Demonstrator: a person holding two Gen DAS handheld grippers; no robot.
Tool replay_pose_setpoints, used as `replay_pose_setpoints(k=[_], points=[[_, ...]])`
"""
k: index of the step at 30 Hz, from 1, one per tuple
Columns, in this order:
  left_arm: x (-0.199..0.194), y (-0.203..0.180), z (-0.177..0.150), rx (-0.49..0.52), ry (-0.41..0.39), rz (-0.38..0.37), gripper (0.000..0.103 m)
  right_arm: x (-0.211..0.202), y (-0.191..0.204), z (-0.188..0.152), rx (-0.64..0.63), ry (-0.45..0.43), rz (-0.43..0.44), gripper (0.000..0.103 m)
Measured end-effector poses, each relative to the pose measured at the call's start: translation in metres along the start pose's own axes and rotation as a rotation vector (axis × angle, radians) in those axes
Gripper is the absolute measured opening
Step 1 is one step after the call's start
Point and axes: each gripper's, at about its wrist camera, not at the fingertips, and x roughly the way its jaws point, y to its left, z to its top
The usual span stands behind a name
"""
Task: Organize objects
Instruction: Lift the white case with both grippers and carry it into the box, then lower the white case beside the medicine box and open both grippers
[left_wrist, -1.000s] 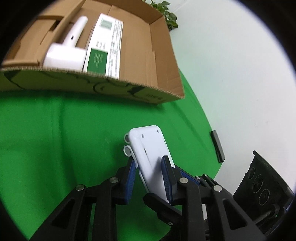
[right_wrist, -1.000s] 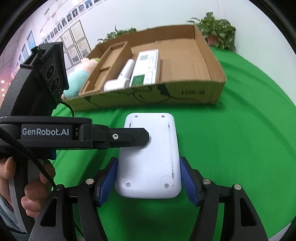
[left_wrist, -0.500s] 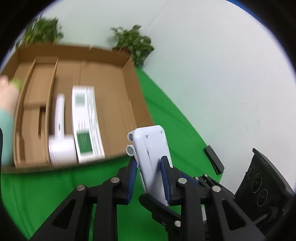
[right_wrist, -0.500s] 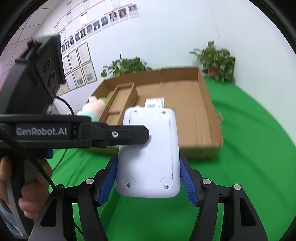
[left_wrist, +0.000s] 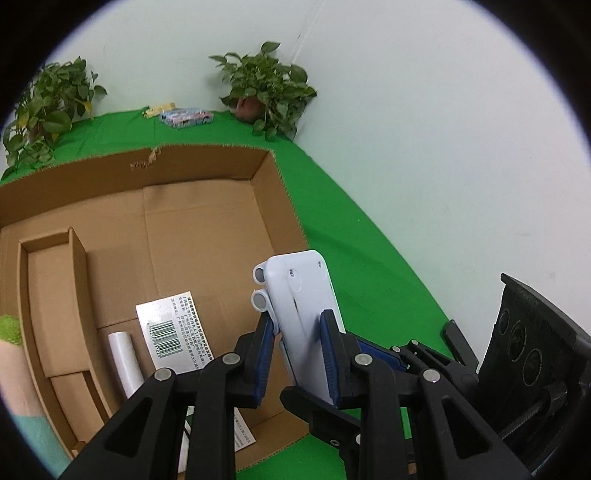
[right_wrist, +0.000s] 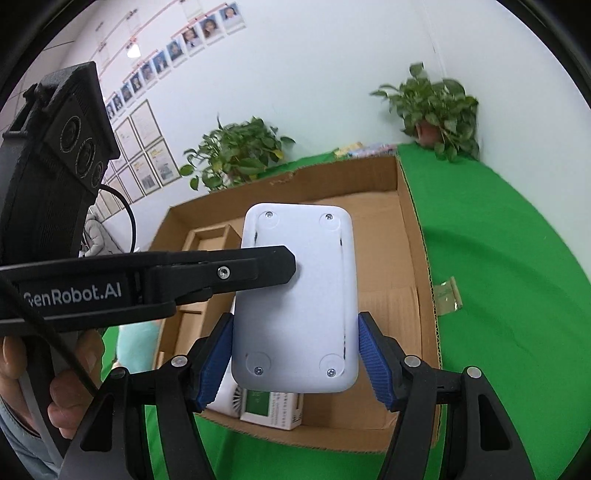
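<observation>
left tongs (left_wrist: 295, 347) clamp white device (left_wrist: 303, 295) | right tongs (right_wrist: 295, 354) pinch its sides | risk: uneven release drops it askew beneath, into cardboard box (left_wrist: 207, 170)

Left claw (left_wrist: 297, 354) clamped narrow, right claw (right_wrist: 295, 354) clamped wider

The cardboard box (left_wrist: 207, 206) sits on the table (left_wrist: 362, 258), with 2 potted plants (left_wrist: 266, 88) beyond its far wall. Inside, a divider compartment (left_wrist: 48, 288) runs along the left; right of it lie a tube (left_wrist: 123, 358) and a printed carton (left_wrist: 173, 332), side by side. The white device (right_wrist: 295, 295) is above the box's near part.
</observation>
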Motion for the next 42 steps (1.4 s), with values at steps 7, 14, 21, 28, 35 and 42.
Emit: replay_pose_setpoints(k=[7,14,21,28,35,42], points=[[0.050,0.022,-0.022,-0.060,0.113,0.022,0.024,0.045,-0.027,-0.021,0.044,0.111,0.016,0.063],[0.094,0.041,-0.047,-0.095,0.228,0.072,0.025,0.087,-0.050,-0.066,0.134,0.232,0.048,0.063],[0.090,0.040,-0.051,-0.095,0.230,0.094,0.025,0.092,-0.046,-0.067,0.106,0.235,0.026,0.063],[0.058,0.039,-0.048,-0.088,0.141,0.108,0.025,0.099,-0.038,-0.072,0.056,0.275,-0.030,0.063],[0.040,0.056,-0.053,-0.087,0.099,0.173,0.025,0.090,-0.035,-0.071,0.045,0.285,-0.001,0.066],[0.048,0.058,-0.060,-0.081,0.113,0.172,0.025,0.080,-0.032,-0.072,0.007,0.281,-0.044,0.047]])
